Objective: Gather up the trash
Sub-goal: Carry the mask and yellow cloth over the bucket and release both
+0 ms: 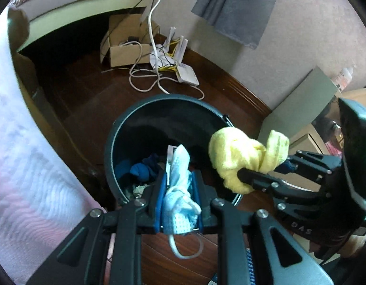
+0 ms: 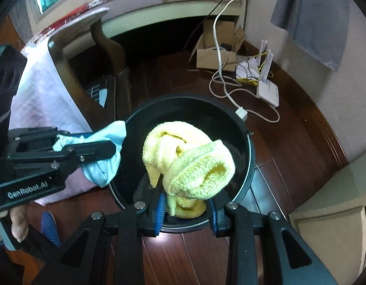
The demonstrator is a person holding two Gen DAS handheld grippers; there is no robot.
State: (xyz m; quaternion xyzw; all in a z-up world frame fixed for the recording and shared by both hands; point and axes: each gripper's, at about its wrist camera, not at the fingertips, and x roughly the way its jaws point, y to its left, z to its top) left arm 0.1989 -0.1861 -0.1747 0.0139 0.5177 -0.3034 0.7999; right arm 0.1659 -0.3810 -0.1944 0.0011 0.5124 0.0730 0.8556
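Observation:
A dark round trash bin (image 1: 159, 104) stands on the wooden floor, with blue scraps (image 1: 142, 168) inside; it also shows in the right wrist view (image 2: 250, 147). My left gripper (image 1: 178, 182) is shut on a crumpled light-blue face mask (image 1: 180, 190) and holds it over the bin's near rim; the gripper (image 2: 111, 149) and the mask (image 2: 104, 166) also show in the right wrist view. My right gripper (image 2: 186, 201) is shut on a yellow towel (image 2: 190, 161) above the bin's opening. In the left wrist view the right gripper (image 1: 242, 175) and the towel (image 1: 242, 154) hang over the bin's right rim.
A cardboard box (image 1: 126, 45), white cables (image 1: 157, 78) and a white router (image 1: 187, 73) lie on the floor behind the bin. A bed with a pale cover (image 1: 24, 154) is at the left. A grey cloth (image 1: 240, 7) hangs on the wall. A cabinet (image 2: 330, 225) stands at the right.

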